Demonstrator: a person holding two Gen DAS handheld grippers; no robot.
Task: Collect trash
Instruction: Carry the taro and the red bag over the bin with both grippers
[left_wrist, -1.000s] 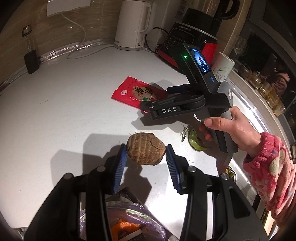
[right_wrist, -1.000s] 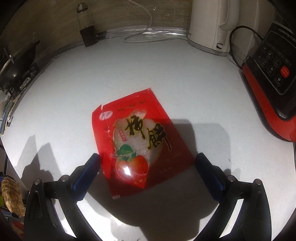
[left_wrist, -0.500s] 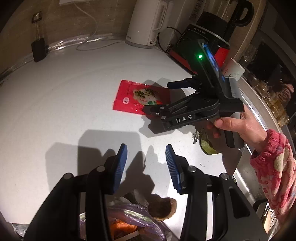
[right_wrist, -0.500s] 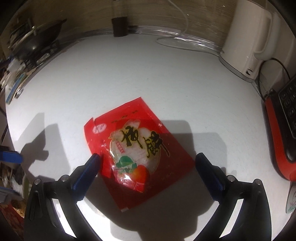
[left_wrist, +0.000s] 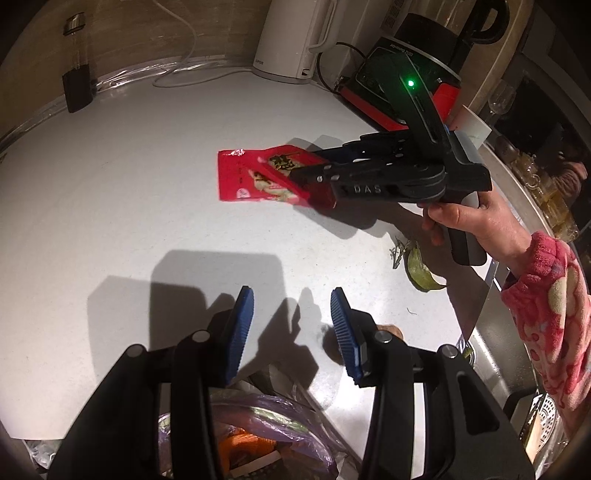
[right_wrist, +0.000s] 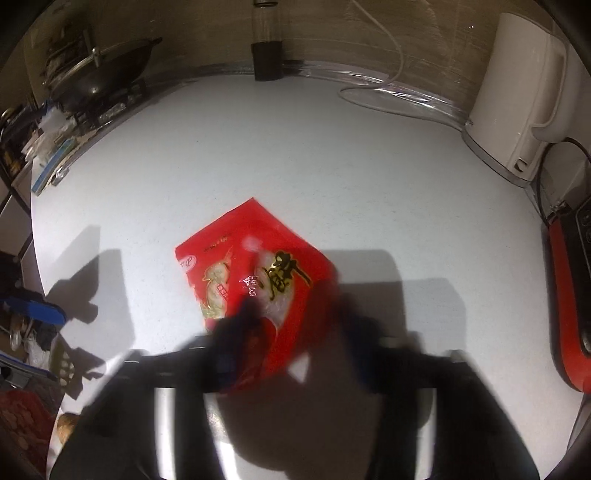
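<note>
- On the white counter (left_wrist: 110, 206), near its middle: a red snack wrapper (left_wrist: 255, 177), crumpled and partly raised at the end nearest the right hand-held gripper (left_wrist: 306, 173).
- Right hand-held gripper: jaws closing, the wrapper's near end between them; pads blurred in the right wrist view, so firm contact hard to confirm there. From the left wrist view, fingers pinched over the wrapper's edge and creasing it.
- Gripped at its handle by a hand (left_wrist: 469, 218) coming out of a pink fleecy sleeve (left_wrist: 550, 314); green light lit on top of the tool.
- Left hand-held gripper (left_wrist: 291, 328): partly open, blue ribbed pads apart, nothing between them, only bare counter and shadow.
- Just below the left hand-held gripper, at the counter's near edge: a clear bag (left_wrist: 258, 435) with orange and pale scraps inside.
- Beside the right blue pad, a brown rounded lump (left_wrist: 391, 330) mostly hidden at the counter's edge.
- Green peel (left_wrist: 421, 269) lying on the counter near the right-hand edge, well apart from the wrapper.
- At the back against the wall: white kettle (left_wrist: 295, 37), white cord (left_wrist: 192, 70), dark small bottle (left_wrist: 77, 85), red and black appliance (left_wrist: 399, 74).
- In the right wrist view, a lidded wok (right_wrist: 99, 70) at the far left, beyond the counter.
- Paper cup (left_wrist: 472, 127) behind the right hand-held gripper, near the appliance.
</note>
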